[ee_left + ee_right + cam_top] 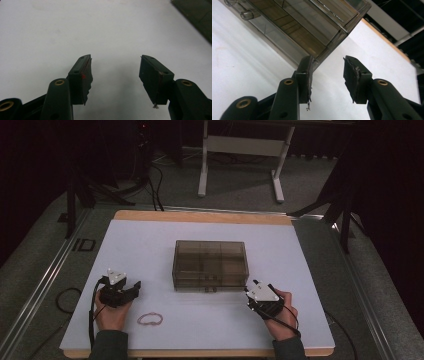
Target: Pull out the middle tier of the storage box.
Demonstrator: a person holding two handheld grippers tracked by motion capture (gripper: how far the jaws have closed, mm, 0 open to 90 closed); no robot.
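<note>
A smoky see-through box (210, 265) with inner compartments and a shut lid sits in the middle of the white tabletop (145, 245). A pink rubber band (150, 319) lies flat near the front edge, just right of the left hand. My left gripper (136, 287) rests left of the box with its jaws pointing right. In its own view the left gripper (116, 57) is open over bare white surface, with a box edge (197, 15) at the upper right. My right gripper (249, 293) is by the box's front right corner. The right gripper (328, 58) is open, nothing between its jaws, and the box corner (307, 25) sits just beyond its left jaw.
The tabletop has a wooden strip (200, 216) along its far edge. Beyond it stands a white table frame (240, 145) on grey floor. Dark stands (75, 195) and cables (155, 185) flank the table, and a metal rail (40, 285) runs along the left.
</note>
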